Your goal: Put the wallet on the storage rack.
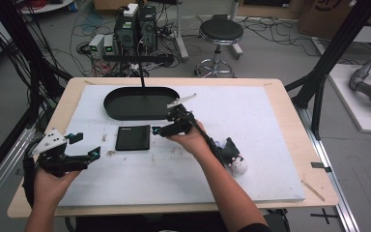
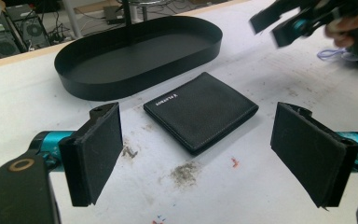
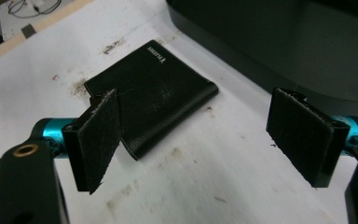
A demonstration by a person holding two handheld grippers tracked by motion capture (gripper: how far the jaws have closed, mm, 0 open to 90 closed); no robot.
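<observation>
The flat black leather wallet (image 1: 133,137) lies closed on the white table (image 1: 251,159), just in front of the long black oval tray (image 1: 140,102). It lies flat, and nothing is touching it.

The right claw (image 1: 158,130) hangs just beside the wallet's right edge, very near it. In the right gripper view its two black pads (image 3: 98,140) are spread wide, with nothing between them, and the wallet (image 3: 151,95) sits ahead, partly behind the left pad. The left claw (image 1: 88,143) waits near the wallet's other side, a little farther off. Its pads (image 2: 95,149) are spread wide too and hold nothing, and the wallet (image 2: 200,109) shows between them in the left gripper view.

I think the right claw is getting ready to pick the wallet up. Here is what could go wrong. The wallet is thin and lies flat, so a pad may not get under its edge. Then the claw would just push it along the table, maybe into the tray wall. A pinch on only one flap could make the wallet fall open or slip out.
</observation>
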